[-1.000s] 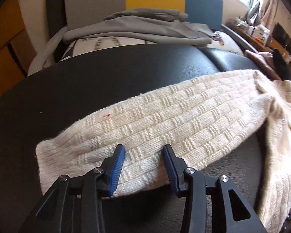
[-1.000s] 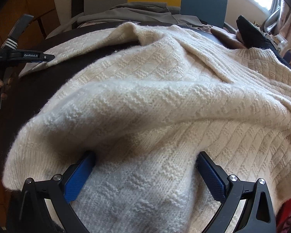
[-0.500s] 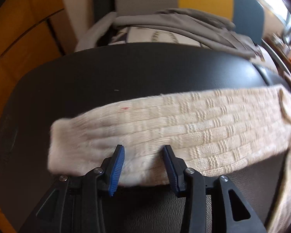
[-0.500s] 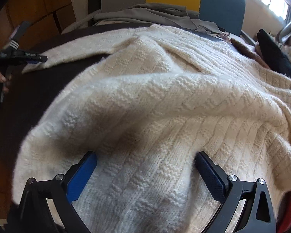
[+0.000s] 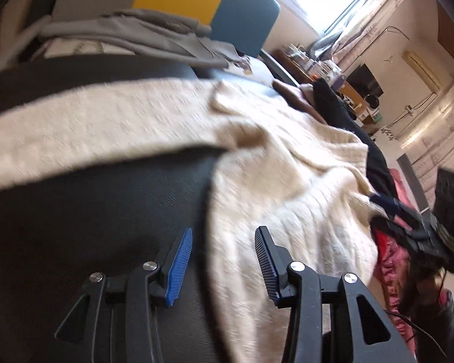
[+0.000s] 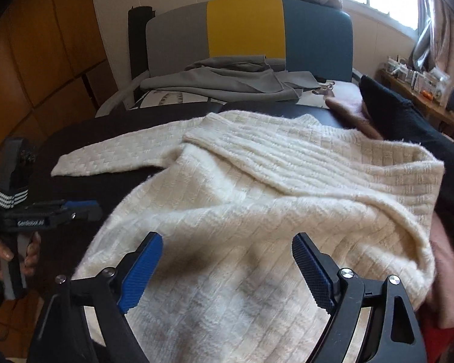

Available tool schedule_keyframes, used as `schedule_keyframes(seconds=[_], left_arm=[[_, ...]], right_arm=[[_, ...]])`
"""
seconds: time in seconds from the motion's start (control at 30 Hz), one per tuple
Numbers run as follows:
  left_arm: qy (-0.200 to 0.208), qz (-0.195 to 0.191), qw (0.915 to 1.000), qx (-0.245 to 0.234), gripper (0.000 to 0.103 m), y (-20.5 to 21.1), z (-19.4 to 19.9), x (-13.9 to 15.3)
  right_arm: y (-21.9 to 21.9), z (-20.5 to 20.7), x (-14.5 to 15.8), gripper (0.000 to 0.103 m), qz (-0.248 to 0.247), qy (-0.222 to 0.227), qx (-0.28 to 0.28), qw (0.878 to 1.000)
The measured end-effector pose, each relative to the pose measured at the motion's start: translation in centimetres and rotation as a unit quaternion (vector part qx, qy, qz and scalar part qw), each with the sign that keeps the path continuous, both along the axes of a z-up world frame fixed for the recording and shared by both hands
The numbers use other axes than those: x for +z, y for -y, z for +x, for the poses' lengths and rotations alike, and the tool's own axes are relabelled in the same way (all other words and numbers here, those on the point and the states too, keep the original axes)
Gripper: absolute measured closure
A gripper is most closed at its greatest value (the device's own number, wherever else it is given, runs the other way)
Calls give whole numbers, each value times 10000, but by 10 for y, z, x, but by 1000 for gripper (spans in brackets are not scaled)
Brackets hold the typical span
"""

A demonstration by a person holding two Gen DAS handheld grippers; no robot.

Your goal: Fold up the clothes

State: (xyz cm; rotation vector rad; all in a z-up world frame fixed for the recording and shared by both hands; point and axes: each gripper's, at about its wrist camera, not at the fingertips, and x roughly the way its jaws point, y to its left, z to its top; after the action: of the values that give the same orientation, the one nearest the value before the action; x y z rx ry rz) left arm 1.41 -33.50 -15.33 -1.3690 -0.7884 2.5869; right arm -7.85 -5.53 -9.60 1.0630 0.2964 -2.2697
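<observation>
Sweater: a cream knitted sweater (image 6: pixel 257 205) lies spread over the dark tabletop, bunched and creased across its body, with a ribbed band folded diagonally over the upper part.
Sleeve: one sleeve (image 6: pixel 112 157) stretches flat out to the left across the table, its cuff end well away from the body of the sweater.
Table: black textured table (image 5: pixel 90 205), bare between the sleeve and the sweater's side edge.
Right gripper: the right gripper (image 6: pixel 227 272) hangs over the near part of the sweater, blue-padded jaws spread wide apart with nothing between them but the knit below.
Left gripper: the left gripper (image 5: pixel 224 260) sits at the sweater's left edge, jaws apart, one finger over bare table and the other over the knit; nothing is clamped. That view is motion-blurred.
Hand: a hand (image 6: pixel 3 260) grips the left tool's handle at the table's left side.
Behind: a chair back (image 6: pixel 245 30) in grey, yellow and teal, with a grey garment (image 6: pixel 227 81) draped on the seat.
Right side: a dark garment (image 6: pixel 408 121) and pink cloth (image 6: pixel 351 109) lie beside the sweater's far corner.
</observation>
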Motion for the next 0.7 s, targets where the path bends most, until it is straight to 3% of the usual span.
schedule_keyframes(seconds=[0.13,0.27,0.43,0.53,0.63,0.7], left_arm=[[243,-109,9996,-85,59,-16,-3,-13],[147,-295,9994,-120,59,-24,-3,-19],[76,-244,9997,-66,59,-23,1,-22],[21,-155,9999,-17,59,-21,3,-22],[10,-113,9999,32,59,-21,3,-23],[3,-142,9999,73,59,-22,3,-23]], right_arm=[[20,-43,-4,10,78,-25,-75,9999],[43,-92,-24,10,372,143,-280,9988],[59,-139,-56,6,700,585,-540,9944],[63,-151,-76,0,922,843,-531,9907],[62,-149,-82,0,890,747,-586,9915],[60,-144,-81,6,847,648,-615,9924]])
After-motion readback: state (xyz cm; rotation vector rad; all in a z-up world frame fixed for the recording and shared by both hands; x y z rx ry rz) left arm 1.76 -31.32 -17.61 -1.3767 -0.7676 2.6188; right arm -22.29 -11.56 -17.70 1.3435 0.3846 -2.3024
